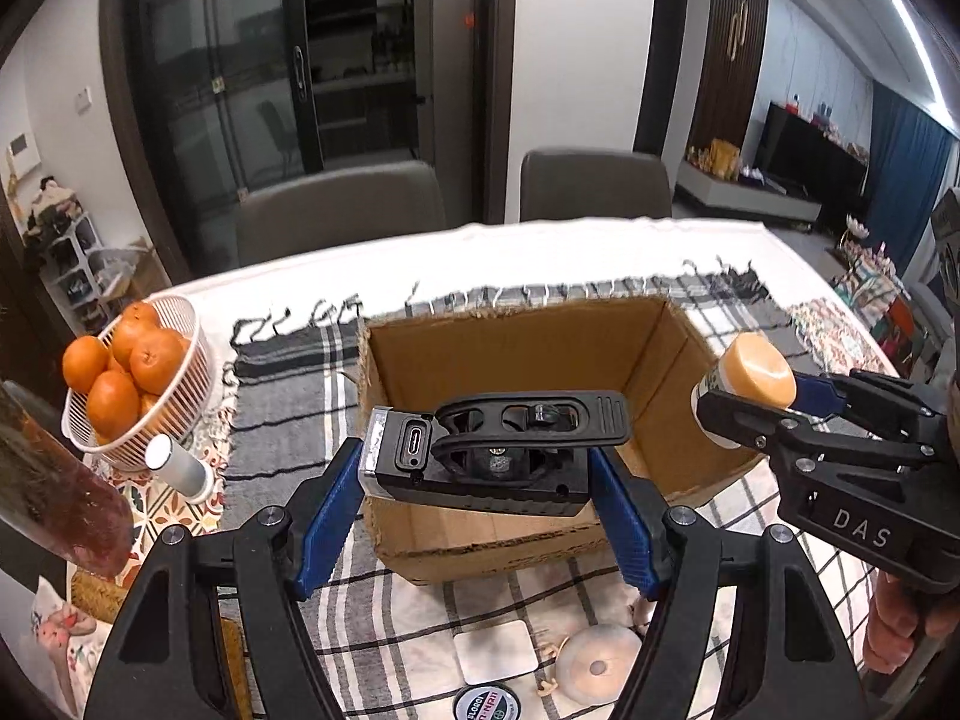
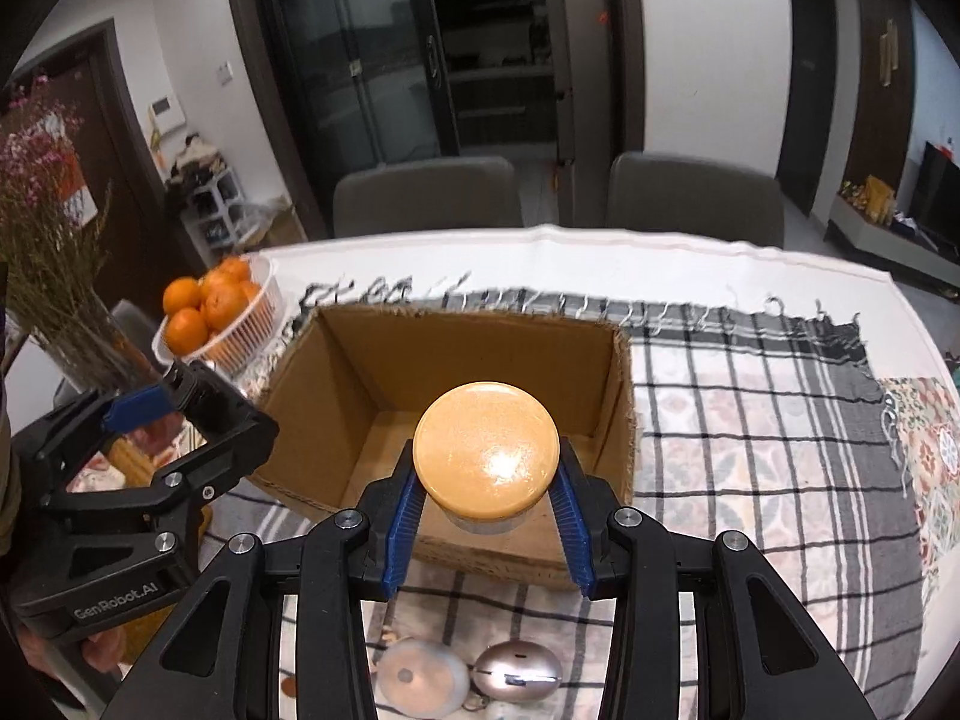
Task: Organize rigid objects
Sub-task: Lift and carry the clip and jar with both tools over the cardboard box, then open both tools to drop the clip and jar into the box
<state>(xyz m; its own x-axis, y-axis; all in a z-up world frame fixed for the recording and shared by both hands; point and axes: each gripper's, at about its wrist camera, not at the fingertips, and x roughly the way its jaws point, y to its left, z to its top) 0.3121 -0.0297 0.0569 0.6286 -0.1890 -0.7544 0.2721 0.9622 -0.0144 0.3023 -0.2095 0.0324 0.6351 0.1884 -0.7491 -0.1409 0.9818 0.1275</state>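
Observation:
An open cardboard box sits on the checked cloth; it also shows in the right wrist view. My left gripper is shut on a black device with a USB-C port, held over the box's near left part. My right gripper is shut on a jar with an orange lid, held over the box's near edge. From the left wrist view the right gripper and the jar hover at the box's right wall. The left gripper shows at left in the right wrist view.
A white basket of oranges and a small white cylinder stand left of the box. A vase of dried flowers is at far left. A round disc, a metallic egg-shaped item, a white coaster and a tin lie near me. Two chairs stand behind.

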